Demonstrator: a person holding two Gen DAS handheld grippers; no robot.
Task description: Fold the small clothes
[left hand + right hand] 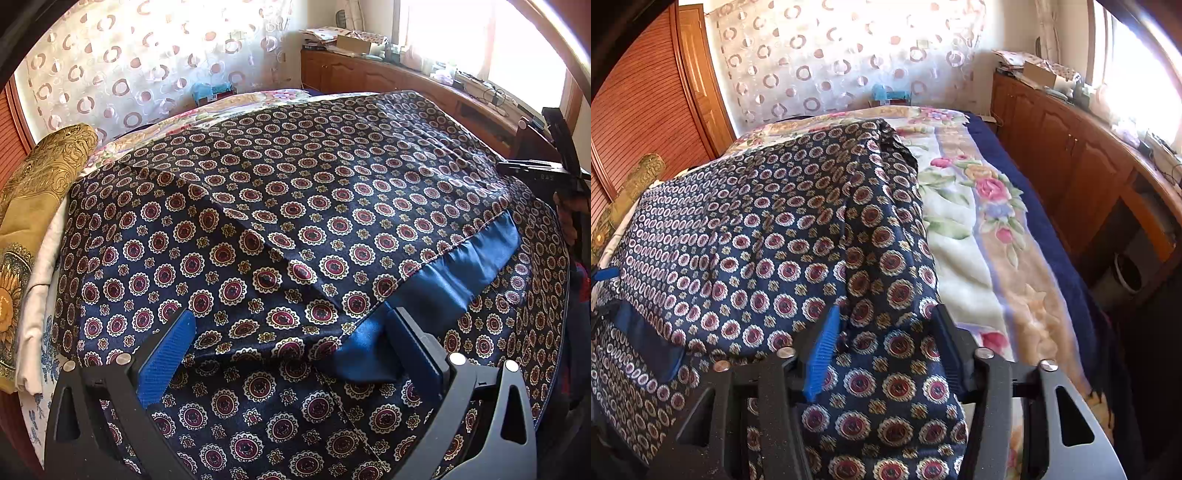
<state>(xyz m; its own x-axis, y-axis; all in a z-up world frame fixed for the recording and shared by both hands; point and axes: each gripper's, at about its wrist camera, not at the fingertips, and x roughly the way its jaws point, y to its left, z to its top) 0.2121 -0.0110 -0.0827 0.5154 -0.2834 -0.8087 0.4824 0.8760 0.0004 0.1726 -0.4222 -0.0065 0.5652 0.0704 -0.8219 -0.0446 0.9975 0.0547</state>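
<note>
Left wrist view: I am holding the left gripper [291,354] wide open over the garment [295,206], its blue pads [166,358] standing clear on either side of the near edge — nothing pinched. The folded flap's edge, with a plain blue band [461,266], is running from just ahead of this gripper away to the right, toward the right gripper [554,170] showing at the frame's edge. In the right wrist view, the right gripper [882,347] is straddling the garment's [775,240] right-hand edge, cloth bunching up between its half-closed fingers; whether the pads are actually pressing I cannot tell. I am judging the right hand nearer a hold, so the next fold likely turns on that edge. The garment is lying spread on the bed over a floral blanket [979,229] — dark navy, glossy, dotted with red-and-cream medallions, creased along one diagonal fold.
</note>
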